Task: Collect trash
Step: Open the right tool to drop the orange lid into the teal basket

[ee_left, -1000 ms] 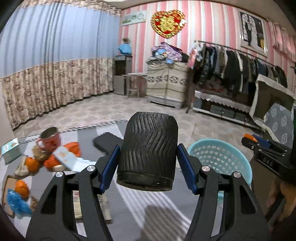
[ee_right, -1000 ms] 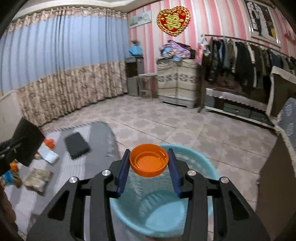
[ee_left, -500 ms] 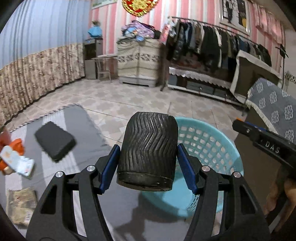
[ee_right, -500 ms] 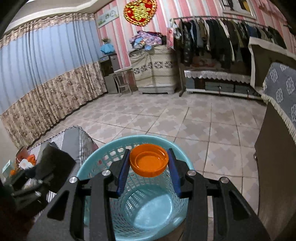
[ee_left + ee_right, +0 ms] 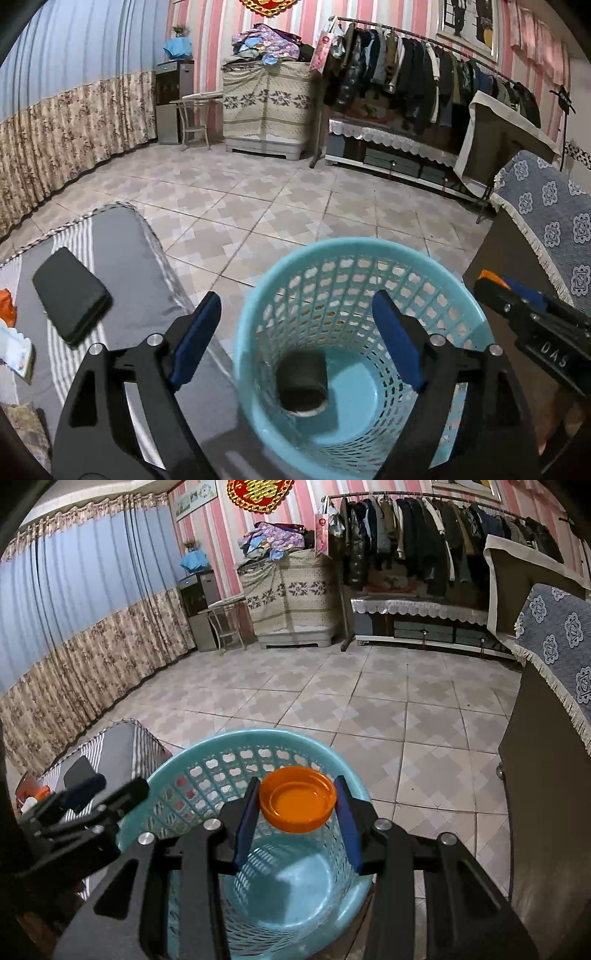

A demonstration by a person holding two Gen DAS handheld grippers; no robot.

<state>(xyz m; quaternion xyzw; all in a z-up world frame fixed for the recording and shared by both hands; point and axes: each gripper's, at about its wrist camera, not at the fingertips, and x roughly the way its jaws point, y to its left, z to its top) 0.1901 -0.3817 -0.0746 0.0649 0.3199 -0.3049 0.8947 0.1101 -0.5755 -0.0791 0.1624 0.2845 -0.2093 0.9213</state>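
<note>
A: Report your left gripper (image 5: 295, 338).
B: Jaws spread wide, nothing held, above the blue basket (image 5: 258, 295). The black cup (image 5: 303, 380) lies on the basket's bottom.
A: Your right gripper (image 5: 297, 812)?
B: It clamps the orange lid (image 5: 297, 799) over the basket's rim (image 5: 221, 742), beside the striped mat's (image 5: 118, 746) corner.

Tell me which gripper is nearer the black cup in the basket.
Left. The left gripper hangs open directly above the black cup; the right gripper, off to the side over the basket, holds an orange lid.
</note>
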